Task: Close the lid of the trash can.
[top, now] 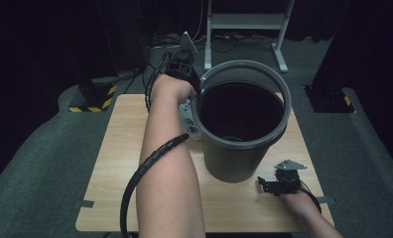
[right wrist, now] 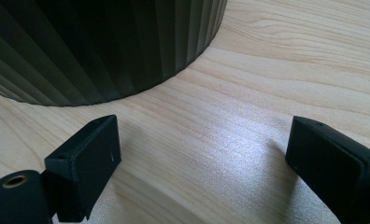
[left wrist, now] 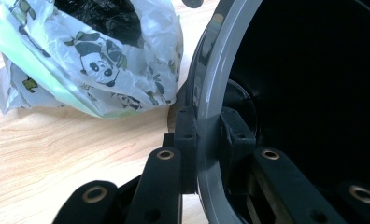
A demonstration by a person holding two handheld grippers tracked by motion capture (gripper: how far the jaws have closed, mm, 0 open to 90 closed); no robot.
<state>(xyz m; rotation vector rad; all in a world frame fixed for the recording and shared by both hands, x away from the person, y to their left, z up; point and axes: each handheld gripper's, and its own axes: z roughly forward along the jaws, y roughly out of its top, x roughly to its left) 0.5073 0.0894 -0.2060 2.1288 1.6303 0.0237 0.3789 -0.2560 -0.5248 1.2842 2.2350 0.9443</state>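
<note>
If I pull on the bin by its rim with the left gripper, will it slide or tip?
The bin looks empty and thin-walled, so probably light. It is tall, and the left gripper pinches it at the rim, so a pull may tip it. The smooth wooden table suggests it could slide too.

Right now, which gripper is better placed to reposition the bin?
Left. The left gripper is already clamped on the rim of the grey bin, one jaw outside and one inside. The right gripper rests open on the table near the bin's base, gripping nothing.

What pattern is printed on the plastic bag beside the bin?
Cartoon pandas on pale, translucent plastic bag with a green tinge, clearest in the left gripper view.
</note>
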